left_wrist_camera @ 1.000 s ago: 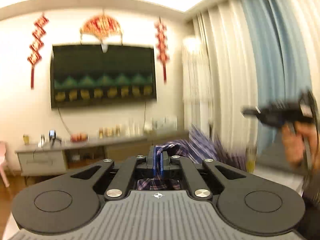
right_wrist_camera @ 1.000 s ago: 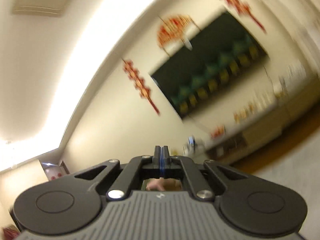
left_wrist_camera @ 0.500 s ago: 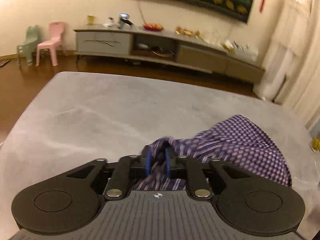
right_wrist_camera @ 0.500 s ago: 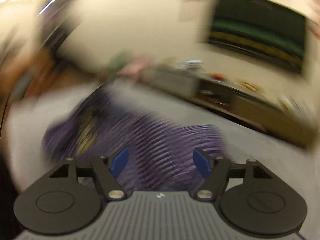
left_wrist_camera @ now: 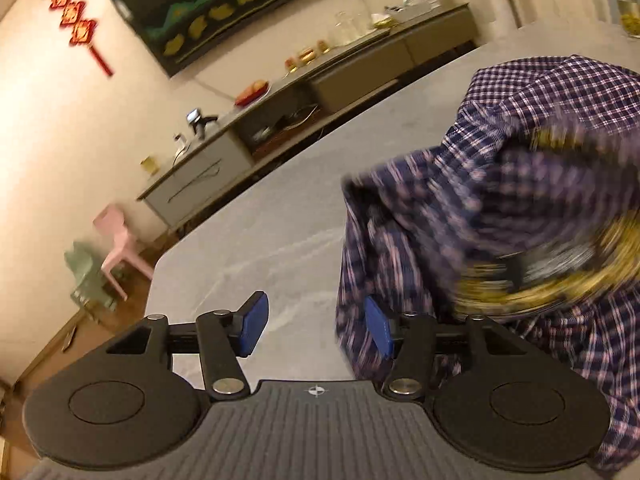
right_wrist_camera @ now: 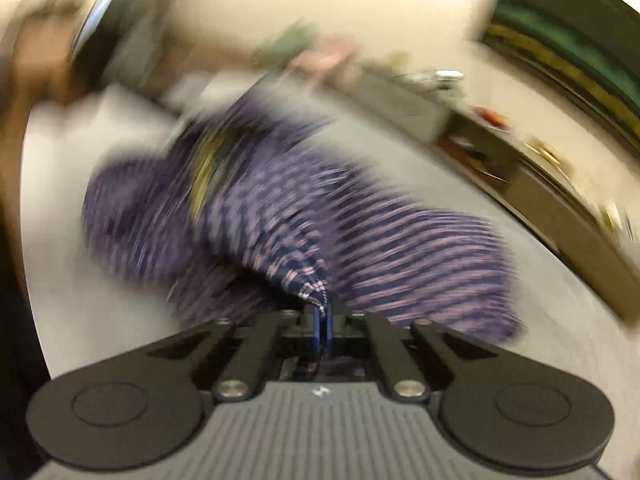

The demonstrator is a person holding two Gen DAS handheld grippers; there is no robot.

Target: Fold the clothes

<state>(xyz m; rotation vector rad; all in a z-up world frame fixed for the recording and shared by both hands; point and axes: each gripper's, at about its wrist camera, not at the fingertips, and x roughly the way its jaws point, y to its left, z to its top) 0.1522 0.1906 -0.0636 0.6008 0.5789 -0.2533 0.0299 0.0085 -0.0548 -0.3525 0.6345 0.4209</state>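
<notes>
A purple checked shirt lies bunched on the grey table, its yellow collar lining showing at the right. My left gripper is low over the table with its jaws opening. The shirt's edge hangs against the right blue pad, and nothing is between the pads. In the blurred right wrist view the same shirt lies ahead on the table. My right gripper is shut on a pinched fold of the shirt's cloth.
A long low cabinet with small items runs along the far wall under a dark screen. A pink chair and a green chair stand on the wooden floor beyond the table's left edge.
My left gripper came down from facing the wall to the table and let go of the shirt. My right gripper swung down, opened over the shirt, then shut on a fold.
</notes>
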